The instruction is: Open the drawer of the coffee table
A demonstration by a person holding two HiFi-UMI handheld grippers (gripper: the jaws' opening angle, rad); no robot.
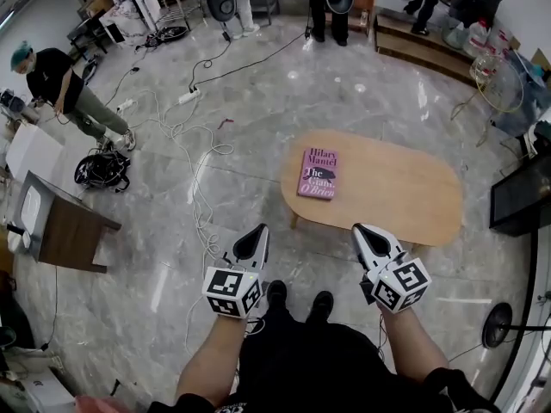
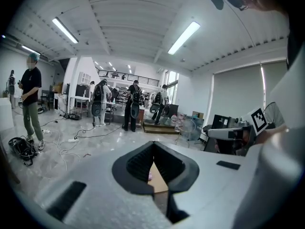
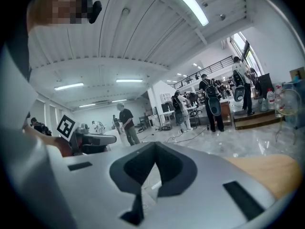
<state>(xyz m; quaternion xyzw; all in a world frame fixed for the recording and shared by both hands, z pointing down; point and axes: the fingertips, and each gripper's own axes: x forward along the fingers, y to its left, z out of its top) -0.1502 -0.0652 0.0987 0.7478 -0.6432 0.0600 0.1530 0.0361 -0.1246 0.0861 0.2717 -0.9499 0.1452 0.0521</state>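
Note:
An oval wooden coffee table (image 1: 387,192) stands on the marble floor in front of me, with a pink book (image 1: 318,173) lying on its left part. No drawer shows in any view. My left gripper (image 1: 260,230) hovers just off the table's near left edge, shut and empty. My right gripper (image 1: 361,230) hangs over the near edge, shut with nothing held. In the left gripper view the shut gripper (image 2: 153,152) frames a strip of the tabletop (image 2: 157,179). The right gripper view shows that gripper (image 3: 155,152) shut, with the tabletop (image 3: 267,173) at lower right.
A dark side table (image 1: 65,231) stands at the left, with a black bag (image 1: 102,169) and white cables (image 1: 196,144) on the floor nearby. A person (image 1: 65,89) stands far left, others at the back. A black screen (image 1: 521,194) is beside the table's right end.

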